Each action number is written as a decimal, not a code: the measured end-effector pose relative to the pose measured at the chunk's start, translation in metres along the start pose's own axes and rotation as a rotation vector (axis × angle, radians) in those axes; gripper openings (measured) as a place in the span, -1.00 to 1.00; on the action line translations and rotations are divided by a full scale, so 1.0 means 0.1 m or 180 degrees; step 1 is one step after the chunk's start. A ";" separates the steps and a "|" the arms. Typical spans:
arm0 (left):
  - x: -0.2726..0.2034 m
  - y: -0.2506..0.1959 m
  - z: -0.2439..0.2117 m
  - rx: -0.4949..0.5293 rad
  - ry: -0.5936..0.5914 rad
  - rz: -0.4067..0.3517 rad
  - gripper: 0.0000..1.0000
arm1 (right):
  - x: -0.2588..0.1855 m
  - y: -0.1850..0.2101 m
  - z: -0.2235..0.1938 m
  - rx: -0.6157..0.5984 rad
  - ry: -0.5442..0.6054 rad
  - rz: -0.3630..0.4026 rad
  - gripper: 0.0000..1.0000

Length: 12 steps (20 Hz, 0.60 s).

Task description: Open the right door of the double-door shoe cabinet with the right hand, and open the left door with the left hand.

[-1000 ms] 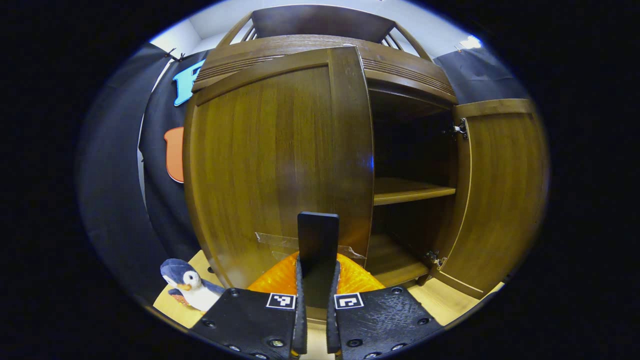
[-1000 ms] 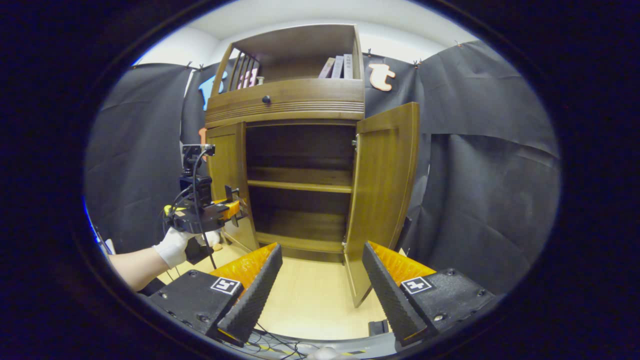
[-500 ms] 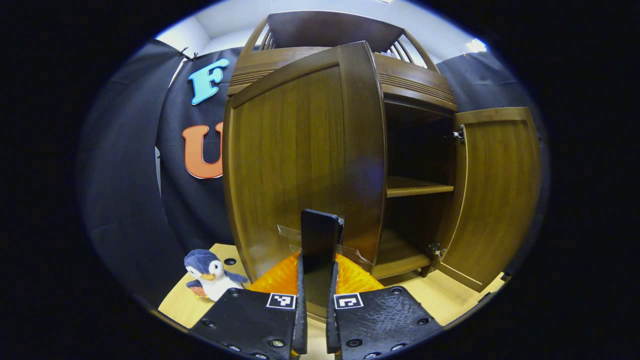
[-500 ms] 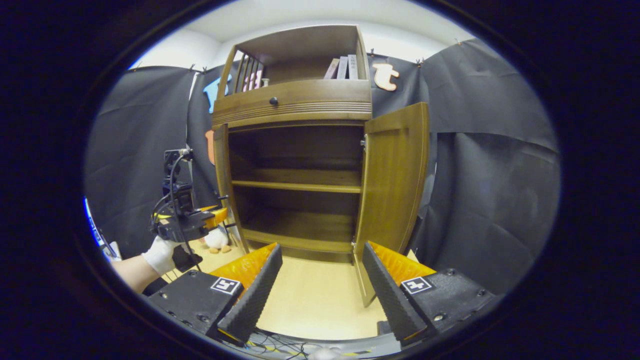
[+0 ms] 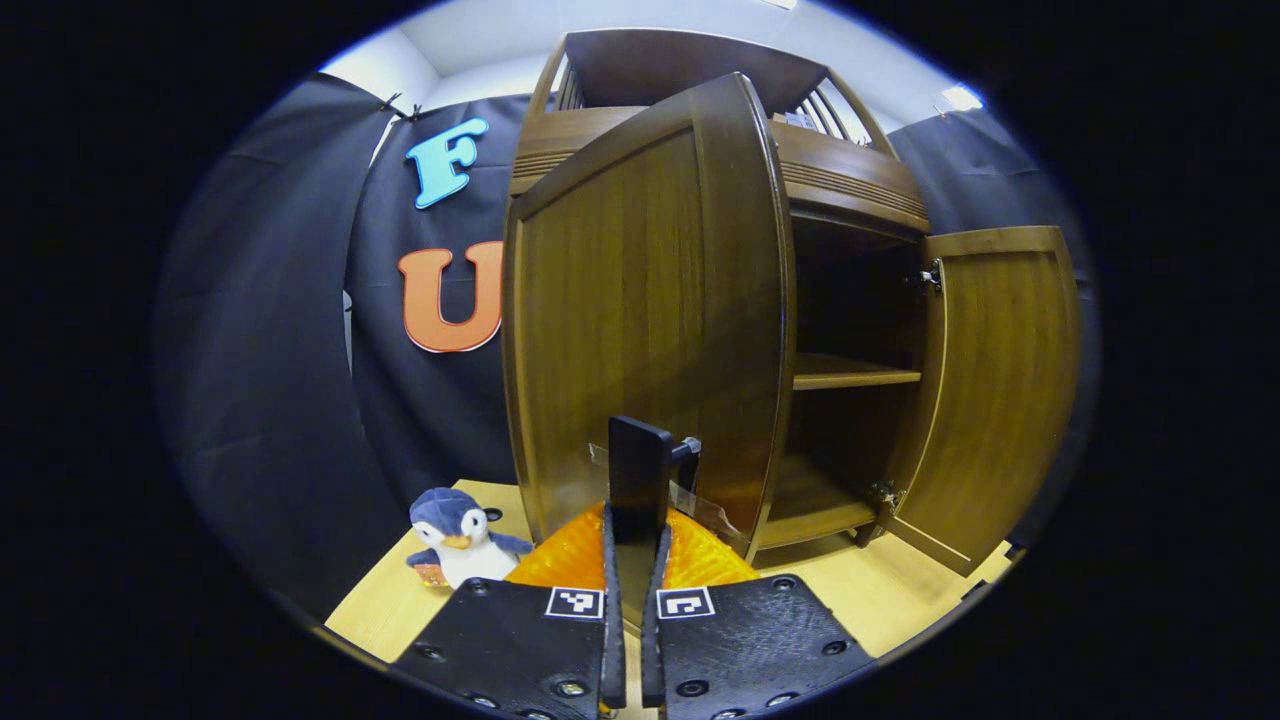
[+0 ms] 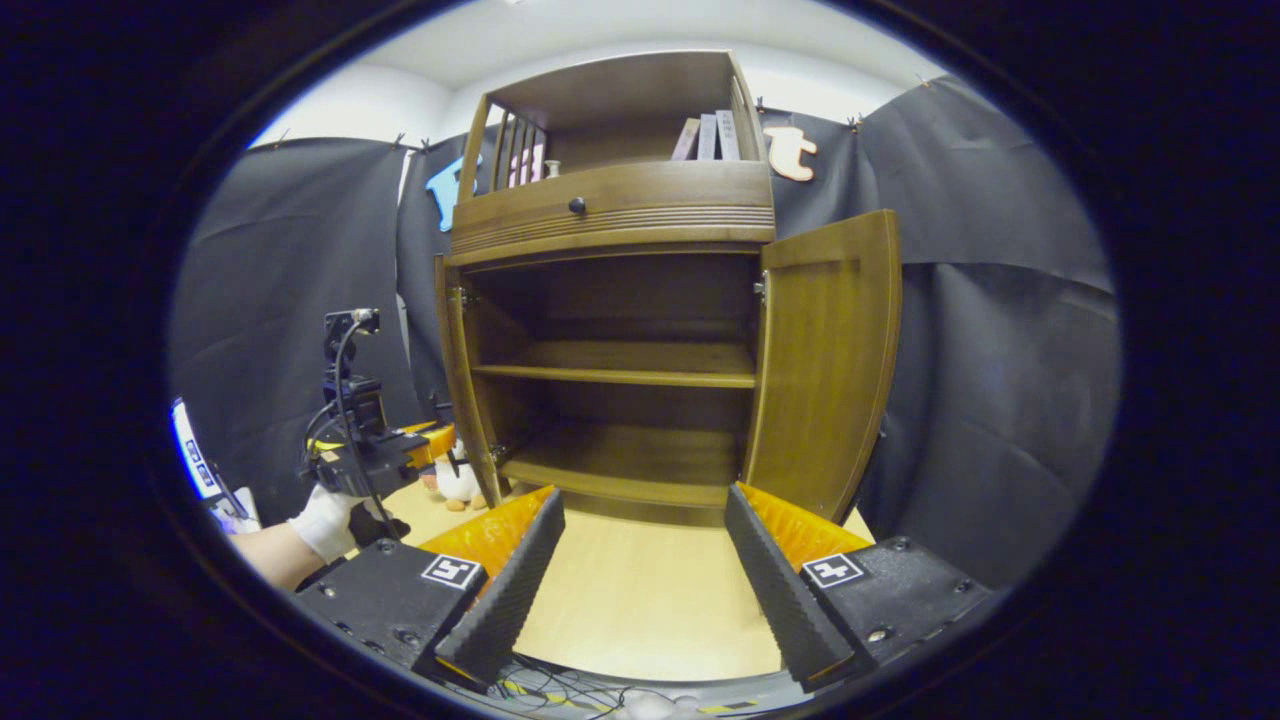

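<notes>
Black cloth backed the shoe cabinet (image 6: 610, 330), whose right door (image 6: 825, 360) was swung wide and left by the released right gripper (image 6: 640, 560), while the left door (image 5: 640, 320), nearly fully open, was held at its handle (image 5: 640, 475) by the clenched left gripper (image 5: 632, 580), so letting go was judged to be next.

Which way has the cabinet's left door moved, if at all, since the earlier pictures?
Yes. In the right gripper view the left door has swung further open, leftward and away from the shelf, and now stands nearly edge-on.

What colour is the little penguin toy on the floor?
The penguin toy is dark blue with a white belly and an orange beak, clearest in the left gripper view.
</notes>
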<state>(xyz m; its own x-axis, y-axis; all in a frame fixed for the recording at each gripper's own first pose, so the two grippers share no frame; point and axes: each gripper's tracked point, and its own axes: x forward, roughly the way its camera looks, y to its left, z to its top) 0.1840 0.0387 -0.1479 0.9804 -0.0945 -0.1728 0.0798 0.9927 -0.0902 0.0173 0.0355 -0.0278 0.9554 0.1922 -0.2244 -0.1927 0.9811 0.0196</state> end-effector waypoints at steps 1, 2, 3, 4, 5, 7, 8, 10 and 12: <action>-0.01 0.06 0.01 0.0008 0.0002 0.0029 -0.96 | 0.00 0.03 0.00 0.0009 -0.0010 0.0017 1.00; -0.04 0.13 0.00 0.0031 0.0000 0.0064 -0.96 | 0.01 0.05 -0.01 0.0019 -0.0008 0.0033 1.00; -0.09 0.19 -0.01 0.0048 0.0006 0.0093 -0.97 | -0.02 0.07 -0.04 0.0016 0.0002 0.0049 1.00; -0.14 0.29 -0.02 0.0053 0.0007 0.0134 -0.97 | -0.02 0.10 -0.05 0.0009 0.0010 0.0060 1.00; -0.13 0.36 -0.03 0.0037 0.0002 0.0154 -0.97 | -0.04 0.13 -0.06 0.0003 0.0021 0.0078 1.00; -0.21 0.48 -0.01 -0.0046 -0.0014 0.0153 -1.00 | -0.05 0.20 -0.09 0.0008 0.0041 0.0120 1.00; -0.22 0.55 -0.02 -0.0039 -0.0003 0.0172 -1.00 | -0.06 0.23 -0.10 0.0010 0.0042 0.0137 1.00; -0.23 0.66 -0.04 0.0011 -0.0019 0.0206 -1.00 | -0.06 0.28 -0.12 0.0016 0.0051 0.0163 1.00; -0.24 0.75 -0.04 0.0041 -0.0060 0.0198 -1.00 | -0.05 0.33 -0.13 0.0028 0.0053 0.0191 1.00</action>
<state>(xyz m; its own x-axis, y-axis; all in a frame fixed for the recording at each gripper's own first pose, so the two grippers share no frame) 0.1658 0.1155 -0.1541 0.9867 -0.0314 -0.1593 0.0209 0.9975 -0.0672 0.0034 0.0666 -0.0383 0.9383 0.2504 -0.2387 -0.2476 0.9679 0.0421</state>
